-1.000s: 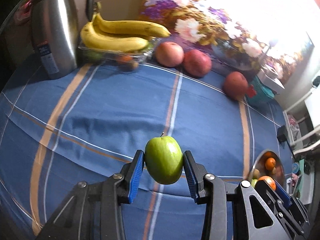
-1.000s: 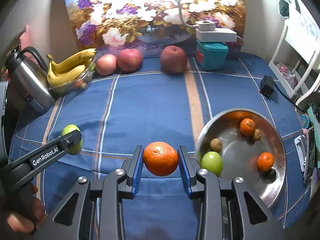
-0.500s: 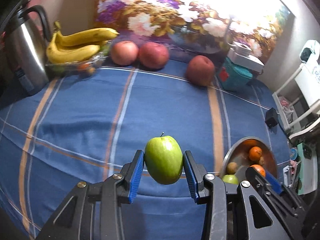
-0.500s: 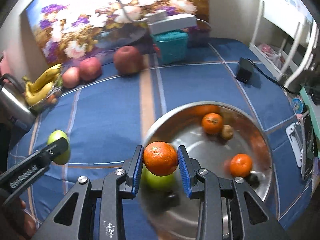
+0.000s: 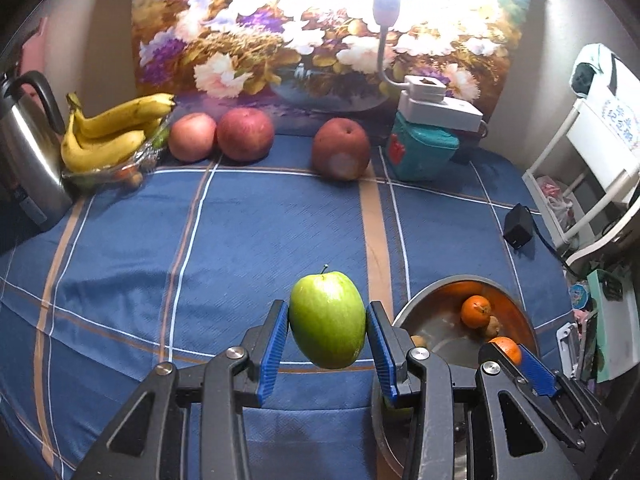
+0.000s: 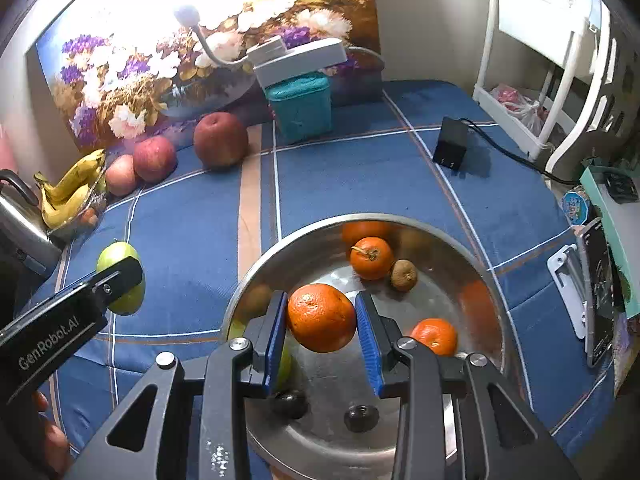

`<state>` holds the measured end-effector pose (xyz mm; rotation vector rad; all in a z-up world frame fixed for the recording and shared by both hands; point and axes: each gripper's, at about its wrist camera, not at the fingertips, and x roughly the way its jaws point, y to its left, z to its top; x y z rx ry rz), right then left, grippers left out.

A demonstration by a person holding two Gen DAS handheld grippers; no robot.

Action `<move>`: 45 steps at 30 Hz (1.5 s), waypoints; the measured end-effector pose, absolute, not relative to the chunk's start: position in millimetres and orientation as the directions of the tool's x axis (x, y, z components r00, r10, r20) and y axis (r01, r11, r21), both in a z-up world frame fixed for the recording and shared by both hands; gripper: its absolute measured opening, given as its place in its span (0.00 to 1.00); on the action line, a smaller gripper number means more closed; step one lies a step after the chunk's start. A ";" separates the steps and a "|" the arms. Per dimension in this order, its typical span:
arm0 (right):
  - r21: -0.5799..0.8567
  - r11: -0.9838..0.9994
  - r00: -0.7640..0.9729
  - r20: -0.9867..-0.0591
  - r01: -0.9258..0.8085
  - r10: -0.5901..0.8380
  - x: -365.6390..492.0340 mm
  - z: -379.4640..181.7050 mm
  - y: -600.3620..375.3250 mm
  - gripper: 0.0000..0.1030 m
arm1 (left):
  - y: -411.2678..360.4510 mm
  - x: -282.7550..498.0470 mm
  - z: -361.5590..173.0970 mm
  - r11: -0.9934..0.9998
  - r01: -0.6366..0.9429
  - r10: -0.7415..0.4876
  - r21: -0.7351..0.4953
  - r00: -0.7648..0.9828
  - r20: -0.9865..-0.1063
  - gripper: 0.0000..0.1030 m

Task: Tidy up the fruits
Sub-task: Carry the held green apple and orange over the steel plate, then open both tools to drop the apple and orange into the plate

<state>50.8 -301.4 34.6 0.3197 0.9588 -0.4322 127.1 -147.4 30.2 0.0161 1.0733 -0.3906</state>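
Observation:
My left gripper (image 5: 327, 330) is shut on a green apple (image 5: 327, 319), held above the blue cloth just left of the steel bowl (image 5: 420, 308). That apple (image 6: 110, 254) also shows at the left of the right wrist view. My right gripper (image 6: 321, 322) is shut on an orange (image 6: 321, 317), hanging over the inside of the steel bowl (image 6: 486, 256). In the bowl lie two more oranges (image 6: 371, 258) (image 6: 435, 336), a brown kiwi (image 6: 404, 275), two dark round fruits (image 6: 361, 418) and a green fruit partly hidden behind my left finger.
Three red apples (image 5: 245, 133) (image 5: 191, 136) (image 5: 340, 148) and a tray of bananas (image 5: 108, 136) line the back edge by a floral painting. A steel kettle (image 5: 24, 160) stands far left, a teal box (image 5: 422, 152) back right, a black adapter (image 6: 450, 148) and a white rack (image 6: 560, 64) right.
Both grippers have swung to the right with their fruit. The orange now hangs further in over the bowl, and the green apple has come close beside the bowl's left rim.

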 end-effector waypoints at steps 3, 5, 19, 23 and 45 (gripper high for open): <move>0.070 0.864 0.505 -0.834 0.498 -0.223 46.5 39.2 -305.7 0.35 | -151.7 123.4 31.8 0.927 0.334 -0.306 -0.168 0.416 -0.856 0.41; 0.071 0.857 0.501 -0.834 0.510 -0.229 43.8 40.0 -310.1 0.35 | -156.4 120.9 31.7 0.922 0.350 -0.313 -0.167 0.414 -0.855 0.42; 0.078 0.797 0.447 -0.858 0.599 -0.252 24.4 29.1 -349.2 0.35 | -205.7 102.7 26.8 0.856 0.477 -0.400 -0.201 0.361 -0.843 0.42; 0.081 0.792 0.431 -0.869 0.605 -0.241 24.1 23.9 -353.9 0.35 | -221.2 100.7 20.3 0.838 0.501 -0.418 -0.217 0.332 -0.845 0.42; 0.093 0.798 0.374 -0.911 0.596 -0.173 32.0 -2.4 -356.5 0.36 | -228.4 109.7 -19.8 0.839 0.442 -0.428 -0.317 0.179 -0.886 0.43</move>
